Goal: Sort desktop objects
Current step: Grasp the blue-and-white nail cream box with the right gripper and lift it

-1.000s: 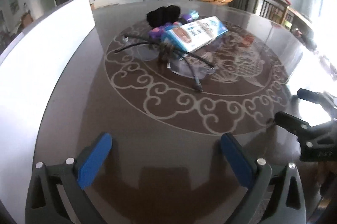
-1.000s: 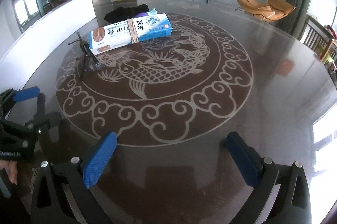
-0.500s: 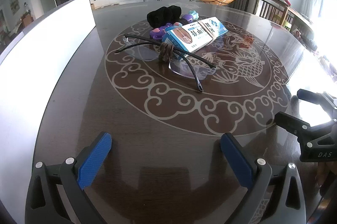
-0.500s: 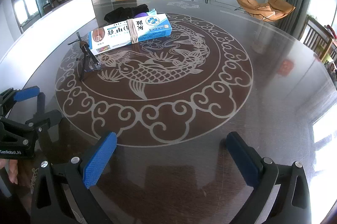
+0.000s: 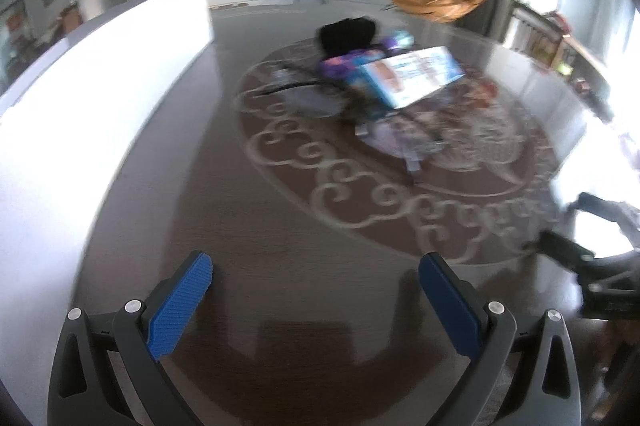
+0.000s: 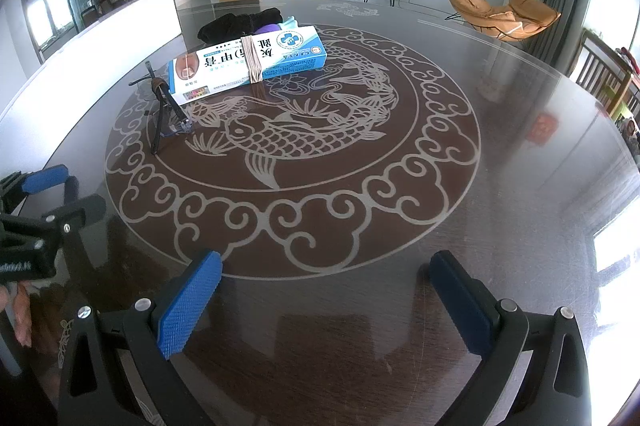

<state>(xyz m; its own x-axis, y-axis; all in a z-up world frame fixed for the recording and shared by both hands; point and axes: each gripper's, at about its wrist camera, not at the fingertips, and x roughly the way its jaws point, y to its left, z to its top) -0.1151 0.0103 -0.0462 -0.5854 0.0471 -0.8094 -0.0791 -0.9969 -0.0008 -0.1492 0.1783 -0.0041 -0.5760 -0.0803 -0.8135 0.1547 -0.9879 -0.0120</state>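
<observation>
A blue and white medicine box (image 6: 248, 65) lies on the round dark table, with a brown hair tie (image 6: 253, 63) looped around its middle. It also shows in the blurred left wrist view (image 5: 412, 73). Clear safety glasses with black arms (image 6: 170, 113) lie in front of the box; in the left wrist view (image 5: 400, 133) they are blurred. A black cloth pouch (image 6: 240, 21) and purple items (image 5: 340, 63) lie behind the box. My left gripper (image 5: 316, 286) is open and empty over the table's near edge. My right gripper (image 6: 324, 282) is open and empty, far from the objects.
The table (image 6: 520, 185) carries a large fish and cloud pattern. A white panel (image 5: 80, 97) stands along the table's left side. The left gripper shows at the left edge of the right wrist view (image 6: 40, 218). An orange chair (image 6: 504, 13) stands beyond the table.
The left wrist view has shifted and gone blurred; the objects sit further right and higher in it. The right gripper has barely moved. Both stay open.
</observation>
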